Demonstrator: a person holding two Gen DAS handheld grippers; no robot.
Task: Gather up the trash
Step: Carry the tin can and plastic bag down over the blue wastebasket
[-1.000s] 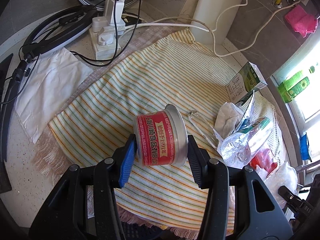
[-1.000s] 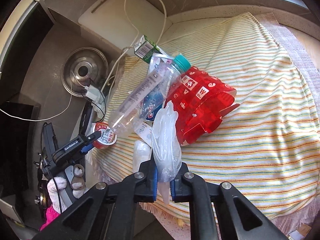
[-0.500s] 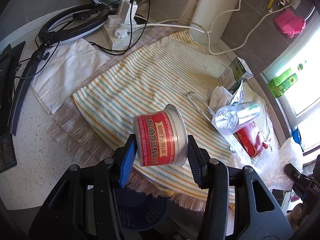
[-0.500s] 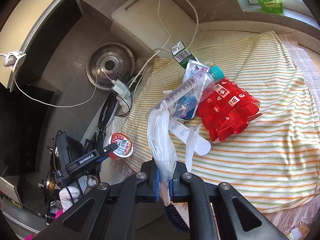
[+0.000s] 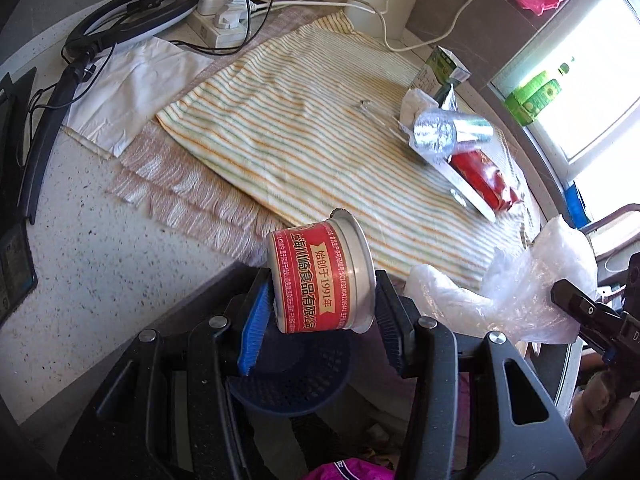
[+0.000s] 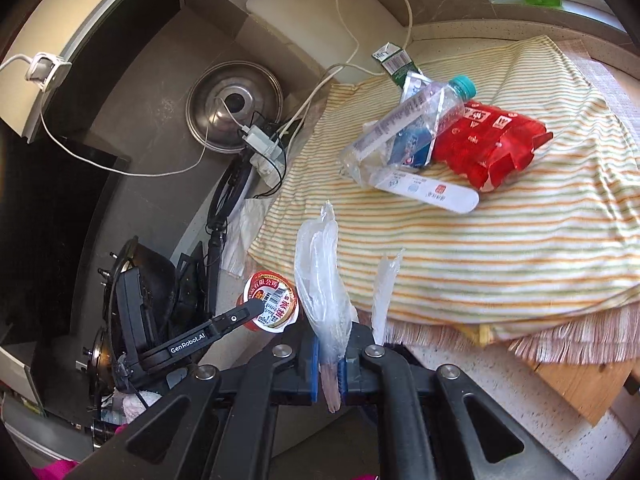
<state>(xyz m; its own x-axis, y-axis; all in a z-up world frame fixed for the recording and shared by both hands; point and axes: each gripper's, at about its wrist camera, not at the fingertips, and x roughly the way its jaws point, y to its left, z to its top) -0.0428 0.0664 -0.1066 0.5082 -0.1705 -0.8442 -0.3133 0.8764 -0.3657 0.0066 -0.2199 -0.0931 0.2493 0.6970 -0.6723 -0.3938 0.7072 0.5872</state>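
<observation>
Left tool [image 5: 320, 312]: my pads clamp a red-labelled food tin [image 5: 320, 280], lying sideways, directly above the blue mesh bin [image 5: 292, 384] below the tabletop [image 5: 100, 264] edge. Right tool [image 6: 329, 364]: closed on a crumpled clear plastic bag [image 6: 320, 280], just beside the left tool. Advice: I centre each piece over the bin mouth before letting go, tin first. Remaining beyond my tools on the striped cloth [image 6: 500, 248]: plastic bottle [image 6: 408, 128], red wrapper [image 6: 488, 140].

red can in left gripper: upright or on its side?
On its side. The red can lies sideways between the left gripper's fingers, label text rotated, its ends facing them.
</observation>
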